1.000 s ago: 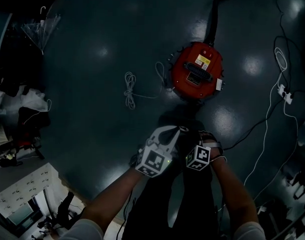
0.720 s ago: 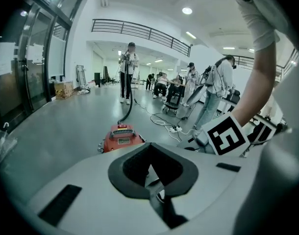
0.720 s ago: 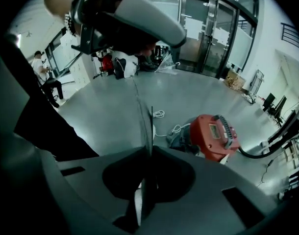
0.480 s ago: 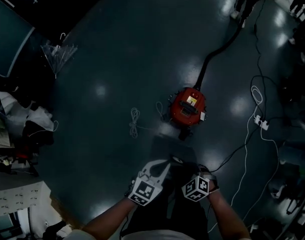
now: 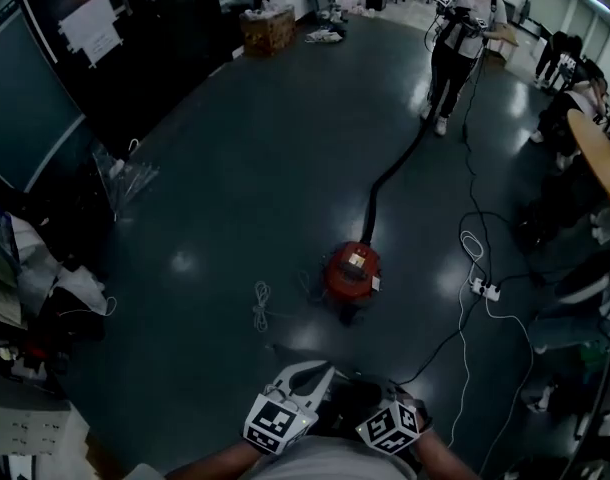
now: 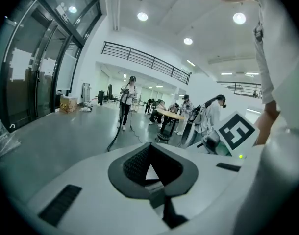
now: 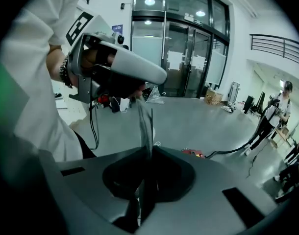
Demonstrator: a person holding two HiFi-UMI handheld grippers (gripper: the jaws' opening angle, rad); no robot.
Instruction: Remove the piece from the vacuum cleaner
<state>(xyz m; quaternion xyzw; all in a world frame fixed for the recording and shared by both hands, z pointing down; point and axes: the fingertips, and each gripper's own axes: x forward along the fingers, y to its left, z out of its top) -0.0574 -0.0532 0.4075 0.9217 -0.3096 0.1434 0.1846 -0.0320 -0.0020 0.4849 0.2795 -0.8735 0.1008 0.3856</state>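
The red vacuum cleaner [image 5: 351,272] stands on the dark floor ahead of me. Its black hose [image 5: 390,173] runs away to a standing person [image 5: 463,30] who holds the far end. Both grippers are held close to my body at the bottom of the head view, well short of the vacuum. The left gripper [image 5: 318,373] is shut and empty. Beside it, the right gripper [image 5: 390,408] has its thin jaws together with nothing between them. In the right gripper view its jaws [image 7: 146,126] point toward the vacuum [image 7: 192,152], with the left gripper [image 7: 115,67] above.
A coiled white cord [image 5: 260,306] lies left of the vacuum. A power strip [image 5: 482,288] with cables lies to its right. Clothes and bags [image 5: 45,288] pile up at the left, near a clear umbrella [image 5: 130,178]. A round table [image 5: 600,158] with seated people is at the right.
The view has lifted from straight down to looking forward. The vacuum now appears smaller and farther off. Both grippers have sunk to the bottom of the frame, still side by side.
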